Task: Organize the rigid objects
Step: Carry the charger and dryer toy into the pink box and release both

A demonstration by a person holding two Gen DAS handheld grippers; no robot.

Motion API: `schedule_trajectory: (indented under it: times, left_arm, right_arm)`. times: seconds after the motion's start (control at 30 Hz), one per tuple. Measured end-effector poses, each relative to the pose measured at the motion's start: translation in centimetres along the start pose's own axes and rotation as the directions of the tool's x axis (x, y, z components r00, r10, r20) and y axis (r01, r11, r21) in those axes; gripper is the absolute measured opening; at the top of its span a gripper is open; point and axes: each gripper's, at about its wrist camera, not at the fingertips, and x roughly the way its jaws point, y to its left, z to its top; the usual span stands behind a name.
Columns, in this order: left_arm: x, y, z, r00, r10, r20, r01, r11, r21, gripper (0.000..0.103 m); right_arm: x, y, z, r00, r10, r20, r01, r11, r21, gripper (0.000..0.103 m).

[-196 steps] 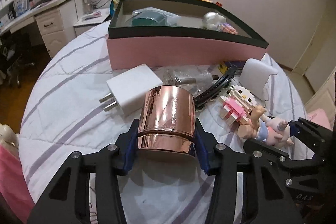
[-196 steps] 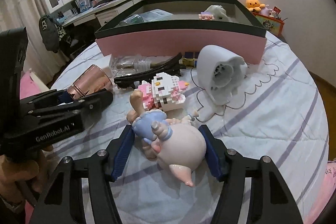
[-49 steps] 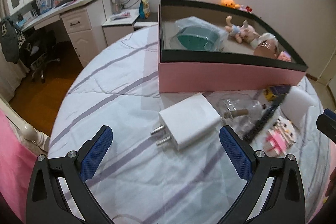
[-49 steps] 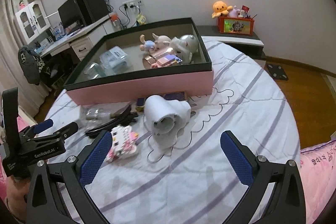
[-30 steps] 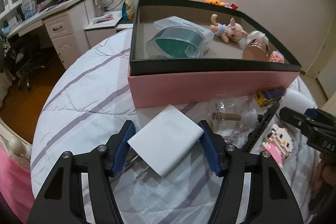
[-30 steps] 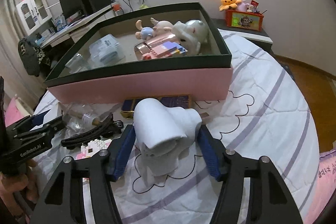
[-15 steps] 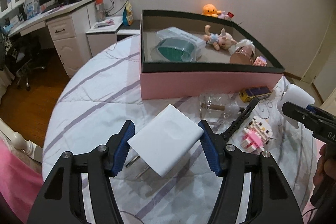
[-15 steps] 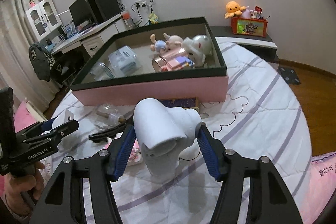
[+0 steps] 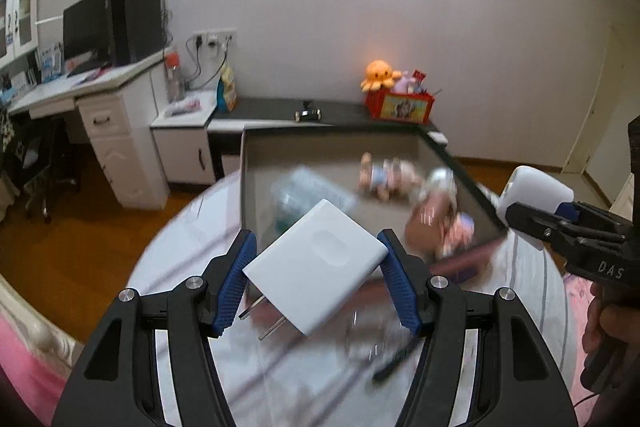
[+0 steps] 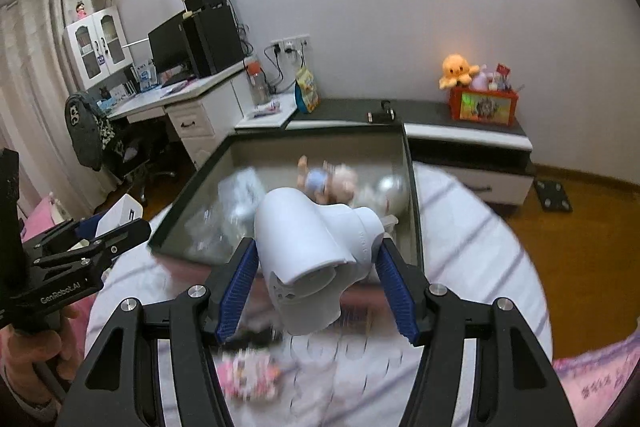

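Since a moment ago both items have left the bed: the left tongs [image 9: 316, 285] grasp the white charger [image 9: 316, 269], the right tongs [image 10: 318, 287] the white fan [image 10: 316, 255]. Both seemingly hover over the blurred box [image 10: 412, 187], so dropping them in comes next.

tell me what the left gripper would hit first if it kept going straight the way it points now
Probably the open pink box. The left gripper, shut on the white charger, points over the box's near edge toward the blurred clear packet inside. Motion blur makes depth unclear, so it could meet either first.
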Motion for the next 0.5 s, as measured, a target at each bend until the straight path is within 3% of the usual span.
schedule_trajectory:
  times: [0.27,0.5]
  left_arm:
    - [5.2,-0.7,4.9,1.000,-0.021,0.008,0.021,1.000,0.012,0.064]
    - [9.3,-1.1,5.7,0.999,-0.035,-0.038,0.036,0.999,0.012,0.064]
  right_arm:
    - [4.6,-0.6,4.4,1.000,0.002,-0.004,-0.002,1.000,-0.018,0.062]
    - [8.4,-1.4,4.7,0.998,-0.009,-0.057,0.008,1.000,-0.016,0.062]
